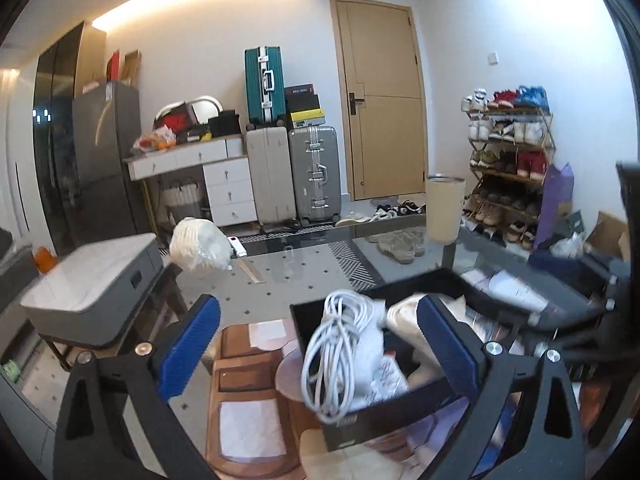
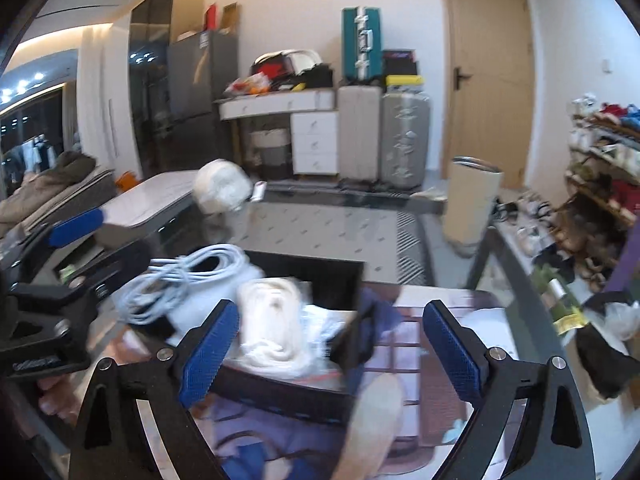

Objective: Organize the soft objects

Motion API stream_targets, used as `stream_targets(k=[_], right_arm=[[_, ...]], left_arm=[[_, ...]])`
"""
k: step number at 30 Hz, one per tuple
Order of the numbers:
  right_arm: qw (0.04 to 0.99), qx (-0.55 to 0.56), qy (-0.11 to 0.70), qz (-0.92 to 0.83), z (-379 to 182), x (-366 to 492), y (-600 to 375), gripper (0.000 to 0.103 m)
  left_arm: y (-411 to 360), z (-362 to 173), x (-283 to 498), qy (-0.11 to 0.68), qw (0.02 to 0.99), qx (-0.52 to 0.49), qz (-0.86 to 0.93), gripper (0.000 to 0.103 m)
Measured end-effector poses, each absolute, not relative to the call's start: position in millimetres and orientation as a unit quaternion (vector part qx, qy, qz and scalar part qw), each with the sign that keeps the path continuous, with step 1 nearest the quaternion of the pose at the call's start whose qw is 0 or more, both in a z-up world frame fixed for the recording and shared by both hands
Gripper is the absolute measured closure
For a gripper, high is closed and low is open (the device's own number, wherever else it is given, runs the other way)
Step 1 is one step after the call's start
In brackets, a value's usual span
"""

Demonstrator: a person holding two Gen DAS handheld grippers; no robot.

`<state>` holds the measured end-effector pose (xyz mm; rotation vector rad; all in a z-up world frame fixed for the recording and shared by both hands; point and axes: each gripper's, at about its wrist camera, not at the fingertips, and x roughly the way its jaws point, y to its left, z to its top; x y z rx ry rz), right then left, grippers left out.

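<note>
Through my left wrist camera, my left gripper (image 1: 320, 344) stands wide with nothing pressed between its blue pads. Between them, past the tips, sits the black box (image 1: 384, 408) near the front edge of the glass table (image 1: 280, 272). A coil of white cable (image 1: 332, 344) lies against the box's left wall, spilling over the rim, with a cream cloth bundle (image 1: 404, 316) beside it to the right. Far back toward the table's left edge a white wrapped bundle (image 1: 200, 246) is not yet boxed — that, I judge, is what remains. A beige tumbler (image 1: 445, 208) stands at the far right edge. Some print shows on a white packet in the box, but I cannot read it.

Through my right wrist camera, my right gripper (image 2: 332, 344) is equally wide and empty. The cream cloth bundle (image 2: 272, 320) rests in the box just ahead of the left pad, the cable (image 2: 188, 280) at the box's left. The picture is too blurred for any writing.
</note>
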<state>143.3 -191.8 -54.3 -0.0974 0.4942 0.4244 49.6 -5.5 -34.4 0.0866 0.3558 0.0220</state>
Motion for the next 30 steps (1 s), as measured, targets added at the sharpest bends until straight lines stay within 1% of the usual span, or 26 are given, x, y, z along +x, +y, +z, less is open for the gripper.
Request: stream_targets(k=[3, 5, 7, 10, 12, 16, 18, 30], right_arm=[[0.958, -0.043, 0.208, 0.194, -63, 136, -203, 0.006], [0.959, -0.045, 0.197, 0.199, -68, 131, -206, 0.005], [0.96, -0.042, 0.184, 0.208, -70, 125, -210, 0.005], [0.969, -0.016, 0.15, 0.195, -66, 106, -219, 0.001], [0.971, -0.022, 0.133, 0.196, -65, 96, -219, 0.001], [0.963, -0.045, 0.132, 0.229, -63, 90, -208, 0.001], [0.963, -0.054, 0.131, 0.229, -63, 87, -203, 0.001], [0.966, -0.039, 0.135, 0.215, -63, 84, -209, 0.001]], left_arm=[[-13, -47, 39, 0.165, 0.983, 0.08, 0.021, 0.003], [-14, -48, 25, 0.137, 0.987, 0.076, 0.038, 0.003], [-12, -51, 20, 0.129, 0.988, 0.07, 0.039, 0.001], [-4, -47, 11, 0.109, 0.992, 0.045, 0.038, 0.0], [0, -47, 9, 0.108, 0.993, 0.031, 0.041, 0.0], [6, -48, 11, 0.117, 0.993, 0.006, 0.033, 0.0], [2, -50, 12, 0.119, 0.992, 0.009, 0.033, 0.0], [-9, -51, 9, 0.112, 0.993, 0.024, 0.026, 0.0]])
